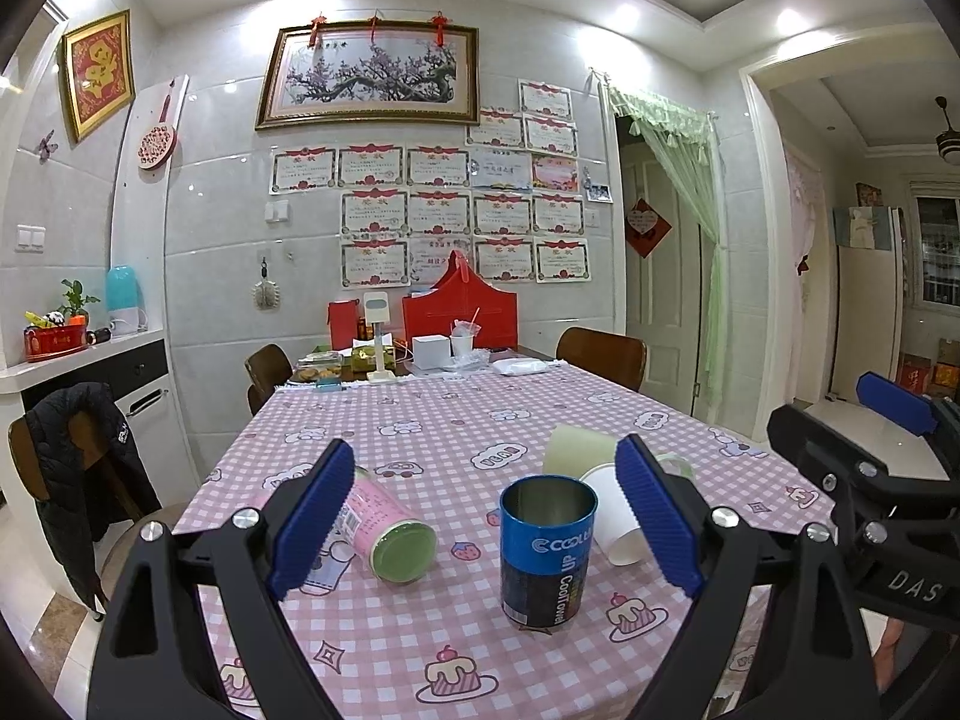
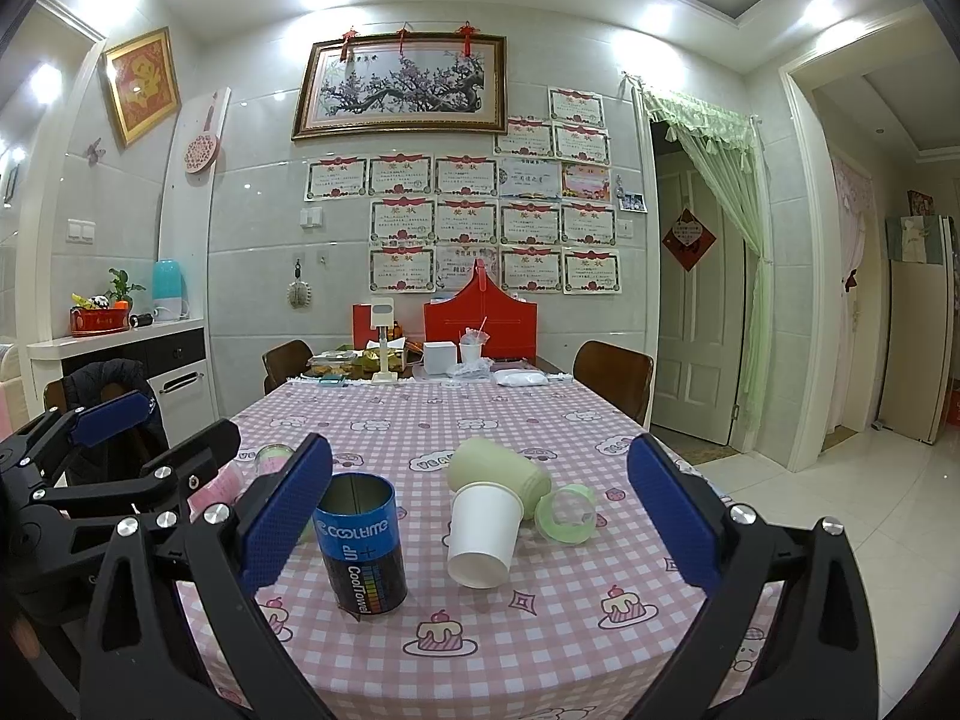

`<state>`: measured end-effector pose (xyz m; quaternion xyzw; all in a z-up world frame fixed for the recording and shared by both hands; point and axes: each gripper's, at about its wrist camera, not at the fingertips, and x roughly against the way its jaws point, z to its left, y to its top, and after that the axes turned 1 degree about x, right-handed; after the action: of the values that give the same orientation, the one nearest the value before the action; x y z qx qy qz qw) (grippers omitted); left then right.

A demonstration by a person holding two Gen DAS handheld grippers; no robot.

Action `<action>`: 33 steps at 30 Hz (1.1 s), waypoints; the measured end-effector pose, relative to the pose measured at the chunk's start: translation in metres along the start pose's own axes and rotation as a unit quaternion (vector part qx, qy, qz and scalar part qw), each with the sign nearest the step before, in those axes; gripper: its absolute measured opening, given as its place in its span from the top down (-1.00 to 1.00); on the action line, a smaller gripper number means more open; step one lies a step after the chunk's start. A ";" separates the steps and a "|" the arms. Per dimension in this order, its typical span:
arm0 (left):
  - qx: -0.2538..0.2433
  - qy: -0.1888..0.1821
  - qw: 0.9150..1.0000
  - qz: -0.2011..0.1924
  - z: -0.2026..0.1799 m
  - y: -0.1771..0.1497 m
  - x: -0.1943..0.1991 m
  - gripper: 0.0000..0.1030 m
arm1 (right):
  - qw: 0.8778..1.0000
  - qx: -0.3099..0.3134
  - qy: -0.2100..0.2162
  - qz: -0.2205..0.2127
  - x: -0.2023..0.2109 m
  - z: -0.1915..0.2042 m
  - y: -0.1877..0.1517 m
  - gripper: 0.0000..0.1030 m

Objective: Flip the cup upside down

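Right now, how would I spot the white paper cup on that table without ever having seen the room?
Find the pink checked tablecloth and look at its near end, just right of the upright blue tin. The white paper cup lies tipped there, touching a pale green cup. It is the only plain white, unprinted one in the cluster.

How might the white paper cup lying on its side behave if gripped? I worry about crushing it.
The white paper cup looks thin-walled and empty, so probably light and easily dented. On its side, tapered, it may roll in a curve, perhaps checked by the pale green cup behind it.
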<state>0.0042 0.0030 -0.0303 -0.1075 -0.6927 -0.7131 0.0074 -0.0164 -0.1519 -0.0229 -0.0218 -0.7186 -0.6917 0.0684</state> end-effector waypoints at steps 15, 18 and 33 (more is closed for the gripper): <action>0.002 0.000 1.000 0.000 -0.001 0.000 0.001 -0.70 | 1.000 0.000 -0.001 0.001 -0.002 0.000 -0.001 -0.85; 0.002 0.001 1.000 -0.001 -0.001 0.000 0.001 -0.70 | 1.000 0.000 -0.001 0.002 -0.002 0.000 -0.002 -0.85; 0.001 0.001 1.000 0.001 0.000 -0.001 0.001 -0.70 | 1.000 -0.001 -0.002 0.003 -0.002 0.000 -0.003 -0.85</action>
<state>0.0035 0.0030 -0.0311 -0.1074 -0.6933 -0.7125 0.0085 -0.0145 -0.1523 -0.0266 -0.0253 -0.7181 -0.6920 0.0694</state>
